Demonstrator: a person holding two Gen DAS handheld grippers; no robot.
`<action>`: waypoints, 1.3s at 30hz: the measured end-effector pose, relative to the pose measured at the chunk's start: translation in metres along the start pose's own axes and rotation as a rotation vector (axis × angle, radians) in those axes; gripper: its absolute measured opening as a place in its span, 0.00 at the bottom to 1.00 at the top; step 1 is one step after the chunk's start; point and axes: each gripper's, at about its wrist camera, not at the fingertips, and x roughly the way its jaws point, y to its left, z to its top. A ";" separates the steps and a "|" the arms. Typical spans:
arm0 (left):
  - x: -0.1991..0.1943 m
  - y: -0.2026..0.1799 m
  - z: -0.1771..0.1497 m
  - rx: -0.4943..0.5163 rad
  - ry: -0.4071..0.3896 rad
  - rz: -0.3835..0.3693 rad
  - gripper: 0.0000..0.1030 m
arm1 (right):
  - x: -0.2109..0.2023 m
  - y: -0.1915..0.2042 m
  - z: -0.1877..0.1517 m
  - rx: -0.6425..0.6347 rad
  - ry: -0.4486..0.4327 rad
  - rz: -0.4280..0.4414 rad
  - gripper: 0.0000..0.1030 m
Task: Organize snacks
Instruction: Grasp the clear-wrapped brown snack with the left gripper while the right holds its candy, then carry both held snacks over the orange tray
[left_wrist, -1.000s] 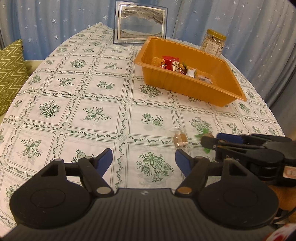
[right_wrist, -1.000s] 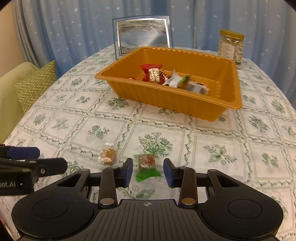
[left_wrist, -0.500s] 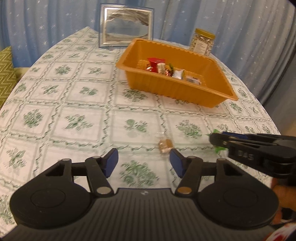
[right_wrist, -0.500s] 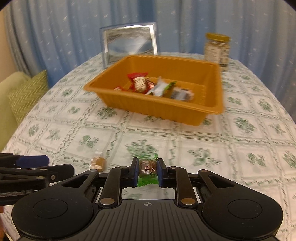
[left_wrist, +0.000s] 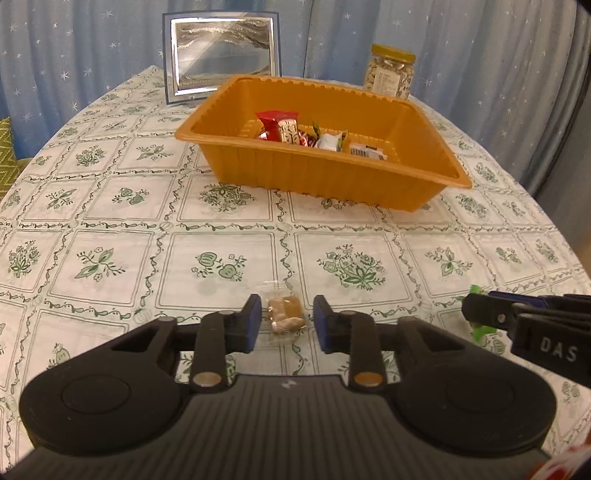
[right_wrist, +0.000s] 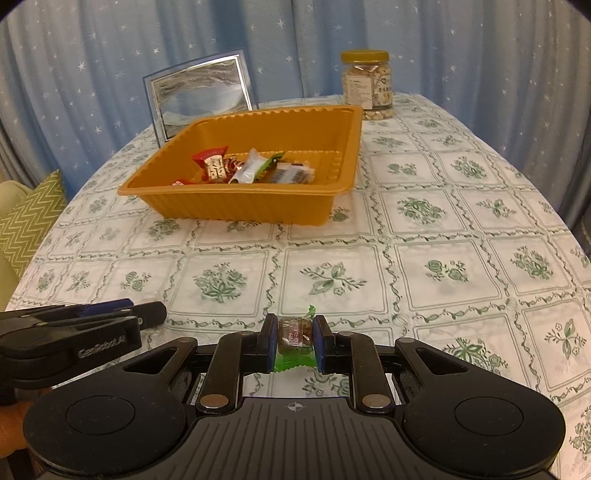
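While the right gripper (right_wrist: 294, 343) pinches the green-wrapped candy (right_wrist: 295, 338), the left gripper (left_wrist: 287, 323) is closing around the clear-wrapped biscuit (left_wrist: 284, 314) near the worktop's front edge, pads not yet touching. Best squeeze both wrappers mid-body, then lift and carry to the orange tray (left_wrist: 332, 177) toward the back edge.

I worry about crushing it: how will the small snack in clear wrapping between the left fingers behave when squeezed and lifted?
The clear-wrapped snack looks small and flat, so probably light. Its loose film may crinkle and slip, and the brown pieces inside seem brittle. The left hand-held gripper is closing around it, pads not yet pressing.
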 end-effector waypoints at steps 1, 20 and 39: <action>0.002 -0.001 0.000 0.003 0.006 0.006 0.24 | 0.000 0.000 0.000 0.000 -0.001 0.000 0.20; -0.050 0.007 0.004 -0.048 -0.004 -0.001 0.19 | -0.028 0.019 0.002 0.006 -0.041 0.027 0.20; -0.106 -0.002 0.017 -0.022 -0.062 -0.032 0.19 | -0.076 0.036 0.009 -0.013 -0.112 0.037 0.20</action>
